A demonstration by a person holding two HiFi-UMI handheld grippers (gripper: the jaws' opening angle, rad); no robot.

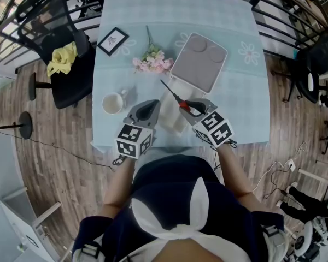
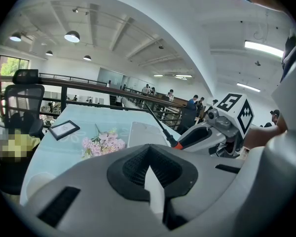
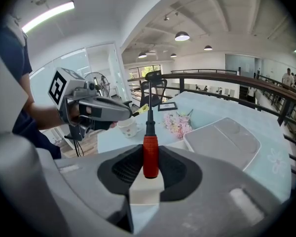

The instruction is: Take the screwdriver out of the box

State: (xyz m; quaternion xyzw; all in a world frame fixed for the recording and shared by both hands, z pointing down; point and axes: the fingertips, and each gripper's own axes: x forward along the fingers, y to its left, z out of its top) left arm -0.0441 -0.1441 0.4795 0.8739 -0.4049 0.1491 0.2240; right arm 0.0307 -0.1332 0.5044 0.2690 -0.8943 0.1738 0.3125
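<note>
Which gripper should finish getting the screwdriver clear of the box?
Right. The right gripper grips the screwdriver by its red handle above the box; the left gripper is shut and empty.

No legible text (anywhere)

Bright, even light w/ ceiling lamps [image 2: 72, 35] on; strong fisheye warp at edges, dark corners, foreground soft.

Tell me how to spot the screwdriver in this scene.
Find the pale blue table; at its near edge, the right tool grips the screwdriver. It's the only thing with a red handle and thin black shaft, pointing toward the pink flowers.
</note>
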